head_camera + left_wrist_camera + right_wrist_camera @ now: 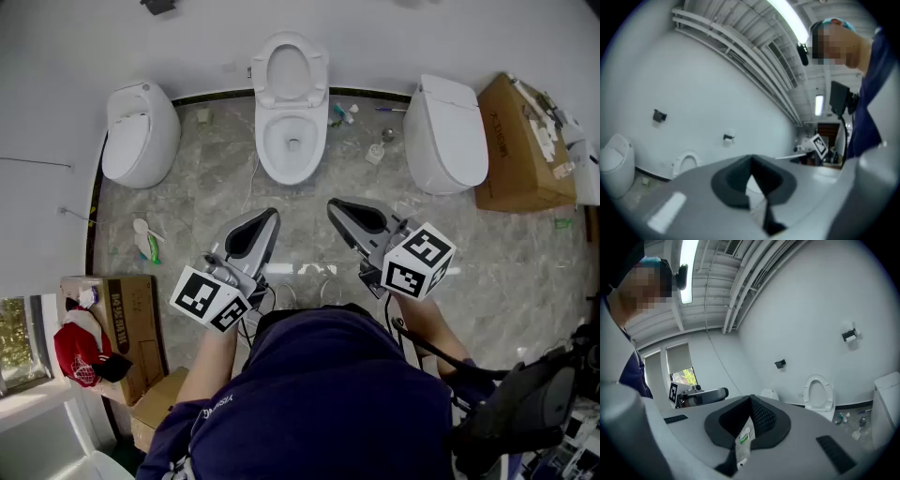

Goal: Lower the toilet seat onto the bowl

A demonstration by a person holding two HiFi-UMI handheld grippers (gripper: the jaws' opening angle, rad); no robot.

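A white toilet (pixel 292 141) stands against the far wall between two others, and its seat (pixel 290 70) is raised upright against the wall above the open bowl. My left gripper (pixel 272 216) and right gripper (pixel 333 204) hover side by side over the marble floor, well short of the bowl and pointing toward it. Both are shut with nothing between the jaws. In the left gripper view the shut jaws (pixel 751 159) aim at the wall, with the raised seat (pixel 686 161) small at the left. From the right gripper (pixel 751 399), the seat (pixel 817 392) shows upright to the right.
A closed white toilet (pixel 139 131) stands at the left and another (pixel 445 131) at the right. Cardboard boxes sit at the far right (pixel 520 145) and near left (pixel 127 319). Small bottles (pixel 342 114) lie by the wall, and another bottle (pixel 147 239) lies on the floor at the left.
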